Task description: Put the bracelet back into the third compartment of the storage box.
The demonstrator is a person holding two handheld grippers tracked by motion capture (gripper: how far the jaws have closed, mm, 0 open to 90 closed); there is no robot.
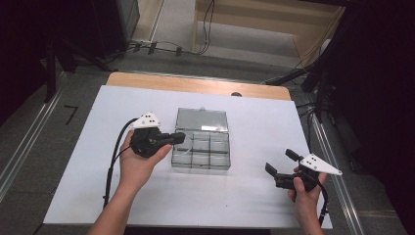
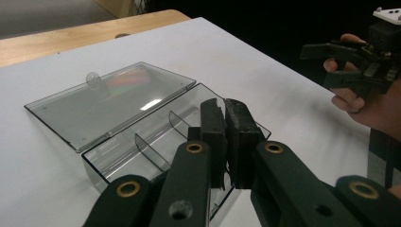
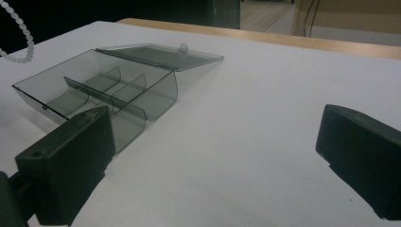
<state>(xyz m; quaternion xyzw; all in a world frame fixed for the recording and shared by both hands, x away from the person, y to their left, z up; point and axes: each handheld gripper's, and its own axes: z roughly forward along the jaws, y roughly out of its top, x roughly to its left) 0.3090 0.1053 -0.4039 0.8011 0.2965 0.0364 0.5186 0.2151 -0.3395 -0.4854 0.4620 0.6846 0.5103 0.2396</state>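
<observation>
A clear grey plastic box [image 1: 200, 152] with several compartments sits mid-table, its lid [image 1: 202, 120] swung open and lying flat behind it. My left gripper [image 1: 181, 138] is shut, its tips over the box's left edge; in the left gripper view the two pads [image 2: 224, 106] press together above the box [image 2: 142, 142] with nothing seen between them. My right gripper [image 1: 279, 160] stands open over the table at the front right, apart from the box. In the right gripper view its jaws are wide apart and the box [image 3: 108, 90] lies ahead to the left.
The white table cover [image 1: 254, 196] ends at a wooden strip [image 1: 195, 84] along the far edge. Cables [image 1: 161, 48] lie on the floor beyond. Dark stands [image 1: 318, 73] rise at the right. A cable [image 1: 111, 166] trails from my left gripper.
</observation>
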